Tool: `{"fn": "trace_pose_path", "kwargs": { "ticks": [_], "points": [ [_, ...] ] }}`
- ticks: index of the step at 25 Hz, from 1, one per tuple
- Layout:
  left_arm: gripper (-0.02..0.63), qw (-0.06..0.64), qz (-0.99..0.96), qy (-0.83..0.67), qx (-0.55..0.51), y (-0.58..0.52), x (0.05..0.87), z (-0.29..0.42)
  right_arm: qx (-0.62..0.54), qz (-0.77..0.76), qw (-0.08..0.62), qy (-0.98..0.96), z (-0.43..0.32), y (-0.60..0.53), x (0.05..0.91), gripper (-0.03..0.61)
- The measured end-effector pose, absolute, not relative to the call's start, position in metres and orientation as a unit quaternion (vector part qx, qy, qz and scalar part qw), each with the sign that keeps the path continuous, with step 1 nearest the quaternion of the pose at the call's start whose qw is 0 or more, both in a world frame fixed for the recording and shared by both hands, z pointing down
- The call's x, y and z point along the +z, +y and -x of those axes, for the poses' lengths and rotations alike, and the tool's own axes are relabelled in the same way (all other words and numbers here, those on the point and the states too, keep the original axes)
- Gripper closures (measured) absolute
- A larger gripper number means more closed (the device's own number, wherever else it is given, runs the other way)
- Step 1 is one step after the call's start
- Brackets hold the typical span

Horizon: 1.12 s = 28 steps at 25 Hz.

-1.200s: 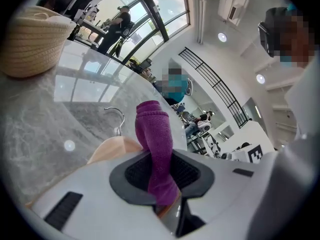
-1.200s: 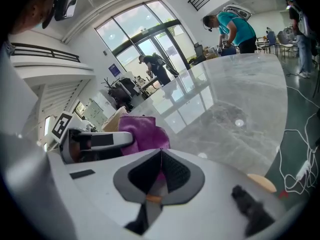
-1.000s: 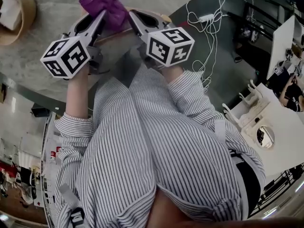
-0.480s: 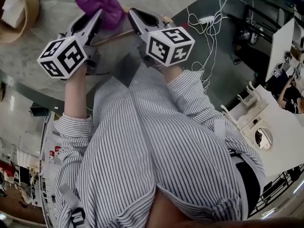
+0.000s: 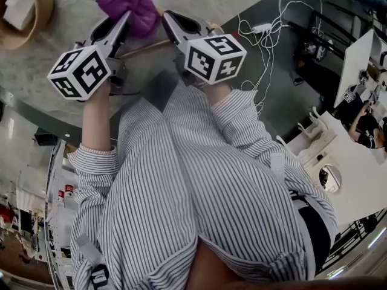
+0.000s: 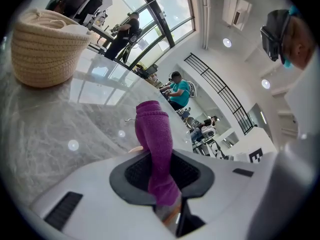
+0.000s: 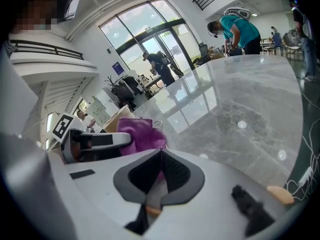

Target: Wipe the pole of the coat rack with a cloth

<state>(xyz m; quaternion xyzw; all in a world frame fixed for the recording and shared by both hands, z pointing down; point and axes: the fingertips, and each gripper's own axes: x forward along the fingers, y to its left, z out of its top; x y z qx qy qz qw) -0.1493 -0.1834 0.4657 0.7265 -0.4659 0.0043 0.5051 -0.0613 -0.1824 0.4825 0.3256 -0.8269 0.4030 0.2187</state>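
Pole (image 5: 142, 46) is seen lying crosswise, its long axis running from beneath the left gripper (image 5: 121, 29) across to the right gripper (image 5: 172, 23), slightly tilted. And the purple cloth (image 6: 155, 144) is clamped upright between the left jaws, with the rest bunched just ahead of their tips. The right jaws are pressed together at the tips, with a sliver of the pole's wood caught low between them.

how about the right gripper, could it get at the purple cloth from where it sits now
Probably yes. The purple cloth lies just beyond the tips of the right gripper, with nothing between. But its jaws are shut, and the left gripper is clamped on the cloth.
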Motion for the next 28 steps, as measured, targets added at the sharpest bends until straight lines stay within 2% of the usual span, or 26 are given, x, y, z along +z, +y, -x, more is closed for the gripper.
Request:
{"fn": "trace_pose_path", "kwargs": {
  "ticks": [28],
  "points": [
    [0.516, 0.502, -0.670, -0.545, -0.042, -0.132, 0.462, 0.184, 0.381, -0.234, 0.251, -0.859, 0.103, -0.143, 0.476, 0.562]
  ]
}}
